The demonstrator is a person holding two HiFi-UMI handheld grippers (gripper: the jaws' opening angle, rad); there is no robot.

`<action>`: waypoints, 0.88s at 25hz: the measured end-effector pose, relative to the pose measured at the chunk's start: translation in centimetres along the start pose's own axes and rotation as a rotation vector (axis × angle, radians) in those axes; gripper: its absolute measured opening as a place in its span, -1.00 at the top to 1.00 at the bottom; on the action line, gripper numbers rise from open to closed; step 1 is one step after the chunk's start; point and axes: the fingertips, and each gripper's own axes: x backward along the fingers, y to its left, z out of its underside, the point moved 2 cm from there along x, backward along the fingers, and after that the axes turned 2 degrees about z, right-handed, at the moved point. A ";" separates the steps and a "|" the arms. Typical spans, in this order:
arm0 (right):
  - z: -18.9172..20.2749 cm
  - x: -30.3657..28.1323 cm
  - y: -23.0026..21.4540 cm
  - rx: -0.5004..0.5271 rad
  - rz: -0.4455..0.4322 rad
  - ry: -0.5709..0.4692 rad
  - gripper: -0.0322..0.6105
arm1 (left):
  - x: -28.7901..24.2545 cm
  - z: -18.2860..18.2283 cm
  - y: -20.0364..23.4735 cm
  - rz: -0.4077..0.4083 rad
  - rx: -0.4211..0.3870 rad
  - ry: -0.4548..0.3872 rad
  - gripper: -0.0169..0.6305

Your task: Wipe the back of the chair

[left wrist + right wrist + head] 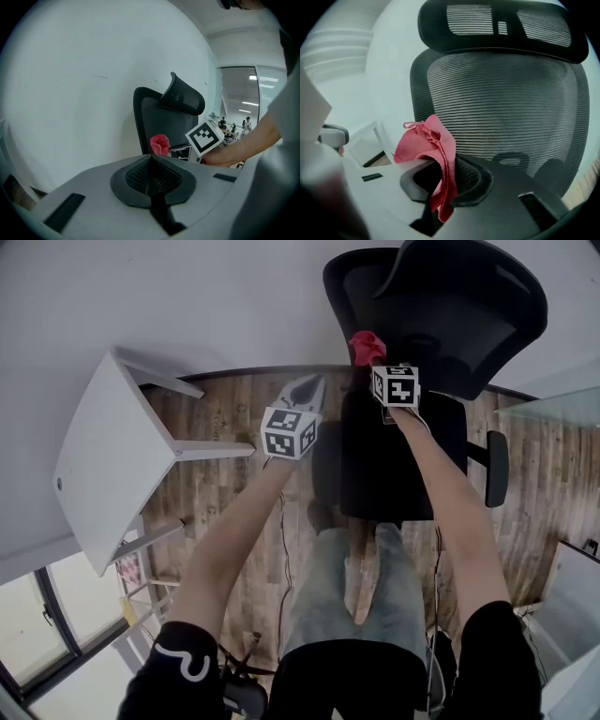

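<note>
A black mesh office chair (441, 324) stands against the white wall, its backrest (506, 108) and headrest (501, 23) filling the right gripper view. My right gripper (370, 354) is shut on a red cloth (433, 150), held just in front of the backrest's mesh. The red cloth (366, 345) shows at the backrest's lower left in the head view, and the cloth (160, 144) also appears in the left gripper view beside the chair (164, 122). My left gripper (309, 390) is shut with nothing in it, left of the chair.
A white table (112, 456) stands at the left over the wooden floor (225, 493). The chair's armrest (497, 468) sticks out at the right. A glass partition (253, 103) lies beyond the chair. The person's legs (361, 577) are below the seat.
</note>
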 end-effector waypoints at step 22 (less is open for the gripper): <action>2.5 7.0 -20.7 -0.104 0.200 0.008 0.68 | -8.5 -0.8 -10.1 0.070 0.006 0.015 0.87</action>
